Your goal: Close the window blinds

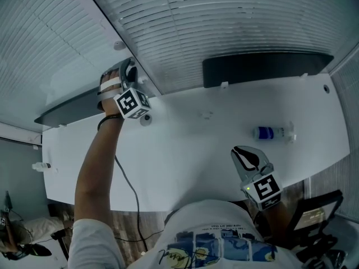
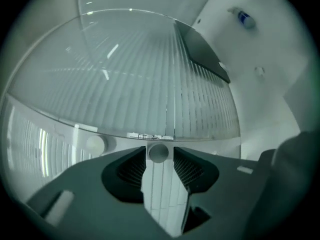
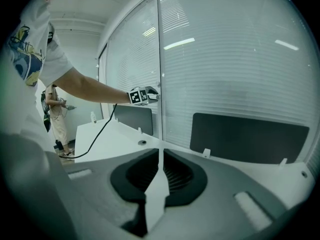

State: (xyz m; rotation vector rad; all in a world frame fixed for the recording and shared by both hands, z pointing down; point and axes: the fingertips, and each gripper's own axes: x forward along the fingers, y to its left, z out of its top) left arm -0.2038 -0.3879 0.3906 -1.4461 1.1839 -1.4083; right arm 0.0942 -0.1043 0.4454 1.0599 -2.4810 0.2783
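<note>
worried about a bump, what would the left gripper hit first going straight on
Probably the small round knob, which sits right at the tips of the left gripper's open tongs. The blinds lie behind it, though depth is unclear.

White blinds (image 1: 235, 32) hang fully lowered behind the desk (image 1: 185, 150), thin horizontal slats packed close together, covering both sides of the corner, daylight glowing faintly through.

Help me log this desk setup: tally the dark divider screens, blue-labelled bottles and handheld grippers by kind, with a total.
Dark flat divider screens: 2
Clear plastic bottle with blue label: 1
Handheld two-jaw grippers: 2, left gripper and right gripper
Total: 5
</note>
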